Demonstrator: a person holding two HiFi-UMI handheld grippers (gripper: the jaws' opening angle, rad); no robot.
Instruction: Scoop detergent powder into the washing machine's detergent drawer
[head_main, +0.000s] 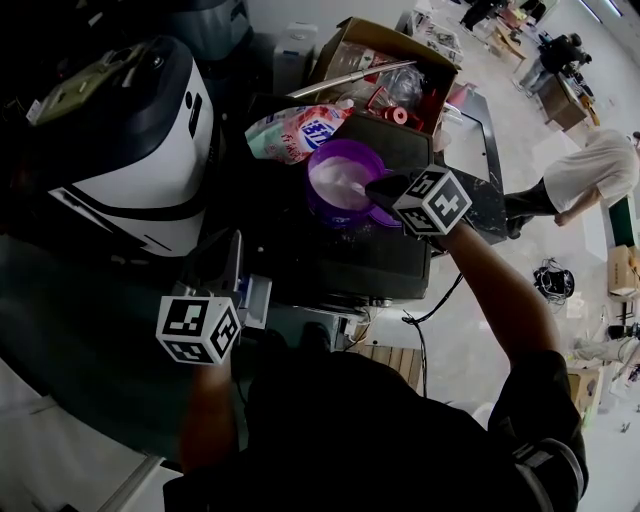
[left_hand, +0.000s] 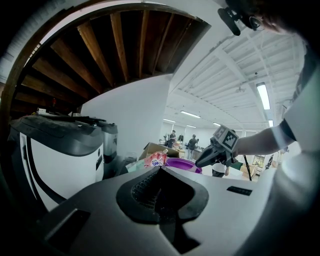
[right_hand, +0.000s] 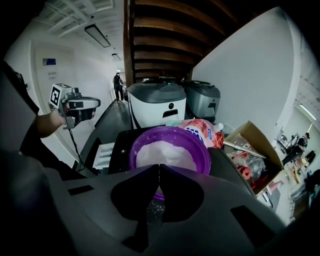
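A purple bowl of white powder stands on the dark washing machine top. My right gripper reaches over the bowl's near rim, its jaws shut on a thin clear scoop handle dusted with powder. The scoop's far end is hidden behind the jaws. The white detergent drawer is pulled out at the machine's front left, also seen as drawer. My left gripper hovers by the drawer, shut and holding nothing. It points level across the machine toward the bowl.
A pink detergent bag lies behind the bowl. Beyond it stands an open cardboard box of items. A large white and black appliance stands to the left. A cable hangs off the machine's front. People move about far off.
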